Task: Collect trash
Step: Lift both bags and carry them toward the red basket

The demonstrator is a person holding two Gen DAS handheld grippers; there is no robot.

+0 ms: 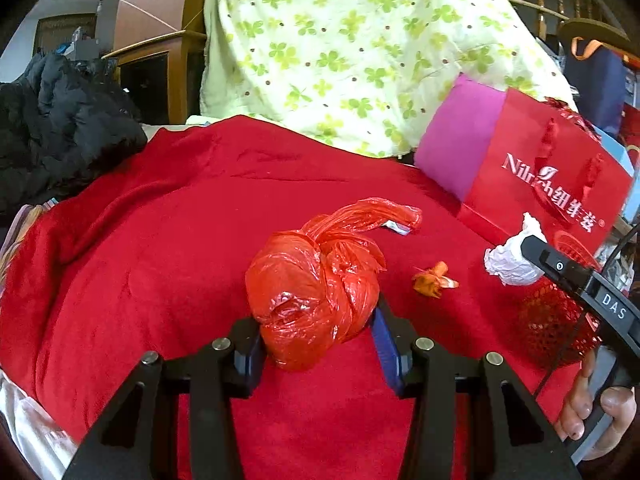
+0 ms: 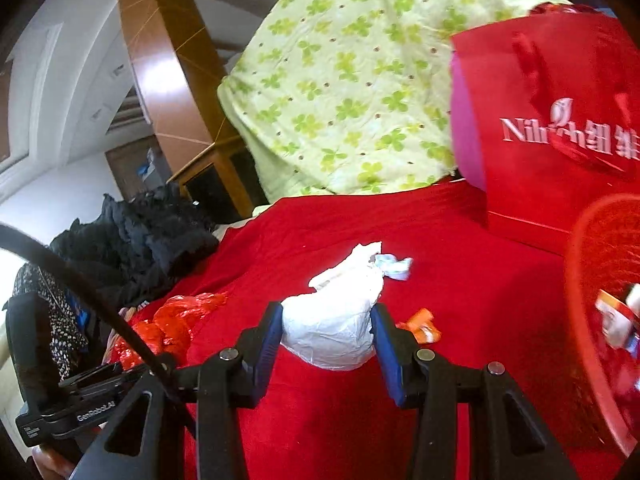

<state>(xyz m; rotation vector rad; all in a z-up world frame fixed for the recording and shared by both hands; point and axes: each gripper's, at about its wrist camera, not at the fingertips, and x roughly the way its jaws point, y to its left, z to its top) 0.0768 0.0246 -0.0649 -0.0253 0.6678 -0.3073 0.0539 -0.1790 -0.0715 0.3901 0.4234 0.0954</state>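
Red cloth (image 1: 160, 240) covers the whole work surface, soft and slightly rumpled, so light scraps sit on it without rolling. Behind it hangs a green clover-print sheet (image 1: 340, 40), and a dark jacket (image 1: 60, 120) is heaped at the far left edge. One red gift bag (image 1: 552, 176) stands upright at the back right. Just in front of it, at the right edge, sits one red mesh basket (image 2: 600, 280) with a few scraps already inside — judging by that, it is where the trash goes.

Two pieces are held. The left gripper (image 1: 316, 336) has its jaws pressed on either side of a knotted red plastic bag (image 1: 312, 296), whose twisted tail points up and away. The right gripper (image 2: 328, 336) clamps a crumpled white paper wad (image 2: 332, 328) between its blue pads (image 2: 270, 340); the paper bulges out above and below the pinch. Both loads appear clear of the cloth, probably being carried toward the basket.

Two small bits lie on the cloth — an orange wrapper (image 1: 434, 280) near the wad, and a pale blue-white scrap (image 2: 394, 266) beyond it. Count: two in hand, two loose.
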